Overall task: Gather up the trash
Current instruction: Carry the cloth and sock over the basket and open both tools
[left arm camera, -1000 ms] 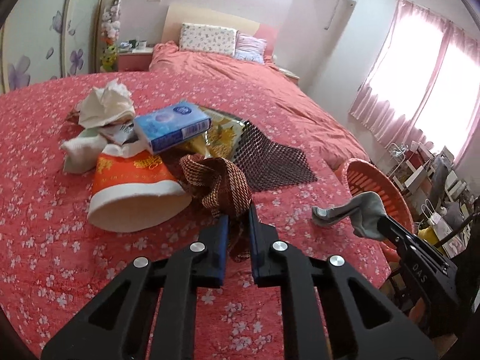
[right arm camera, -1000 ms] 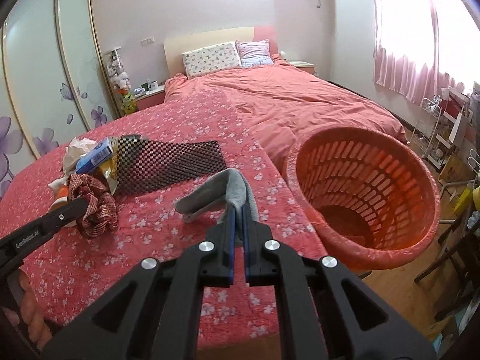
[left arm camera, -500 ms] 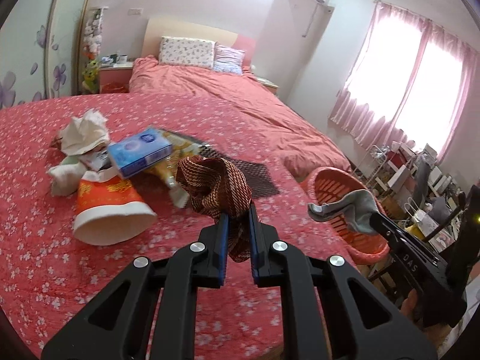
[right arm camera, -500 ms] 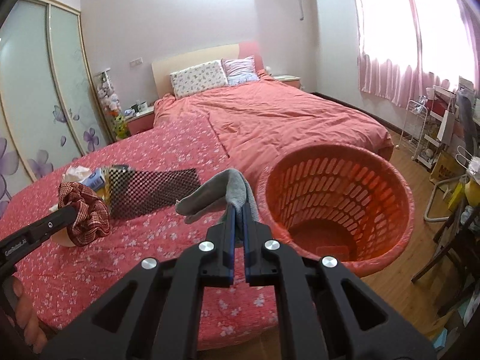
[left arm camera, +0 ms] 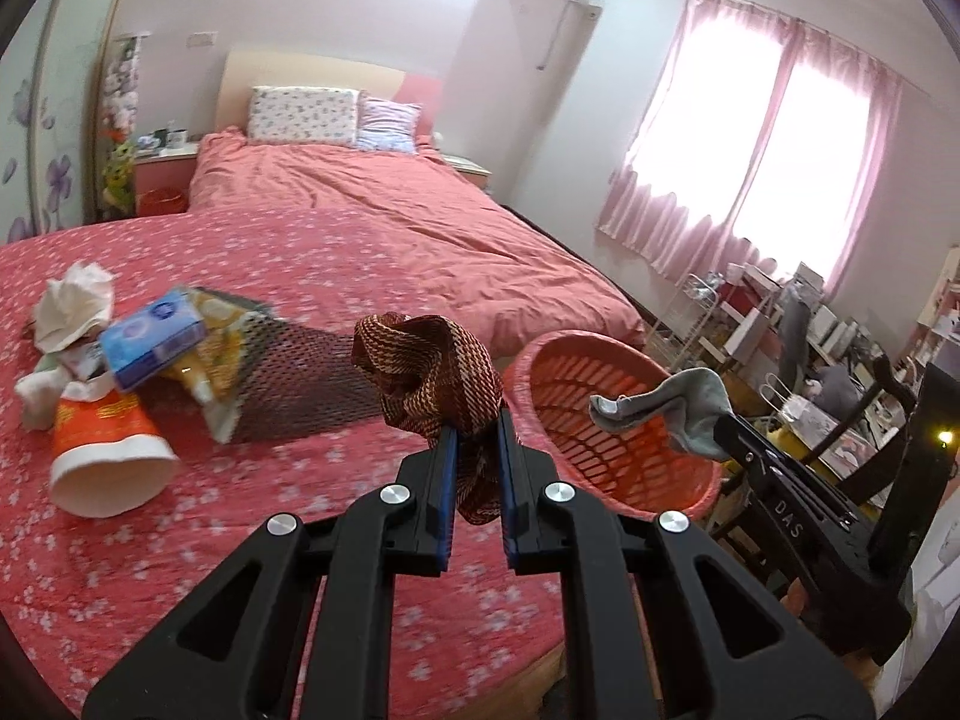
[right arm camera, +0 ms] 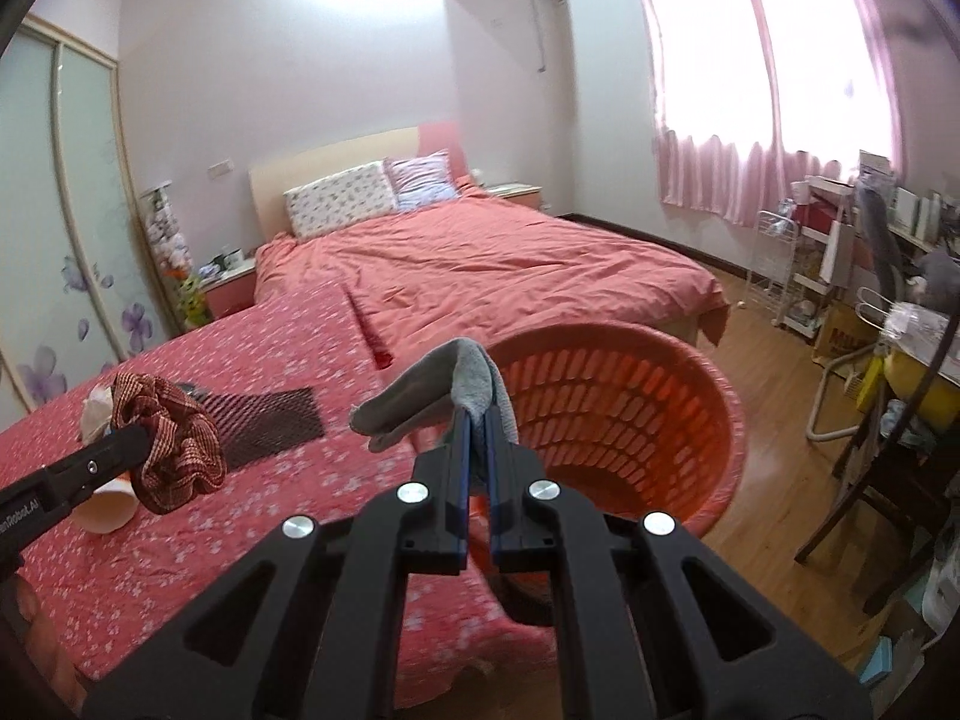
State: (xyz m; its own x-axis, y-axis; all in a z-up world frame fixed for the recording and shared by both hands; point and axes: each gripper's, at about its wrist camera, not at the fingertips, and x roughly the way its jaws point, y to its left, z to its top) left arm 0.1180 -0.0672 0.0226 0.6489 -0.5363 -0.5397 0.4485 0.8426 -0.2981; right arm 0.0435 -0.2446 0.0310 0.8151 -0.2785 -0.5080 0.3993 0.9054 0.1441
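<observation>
Two soft things are up in the air, one in each gripper. The left gripper [left arm camera: 474, 444] is squeezed tight on a brown checked scrunchie [left arm camera: 429, 369]. The right gripper [right arm camera: 477, 426] is squeezed tight on a gray sock [right arm camera: 432, 390].

Both look light and floppy. They will not break, and they should not slip if the pinch stays firm. The scrunchie is held by its lower folds, and most of it bunches up above the fingers. The sock is pinched near its middle fold. Its long part sticks out to the left in the right wrist view, almost flat, with the end drooping a little.

The orange basket [right arm camera: 708, 372] sits on the floor just beside the bed [left arm camera: 180, 540]. The sock hangs near its rim. More trash lies on the bed: a paper cup [left arm camera: 108, 456], a blue tissue pack [left arm camera: 153, 339] and crumpled tissue [left arm camera: 75, 306].
</observation>
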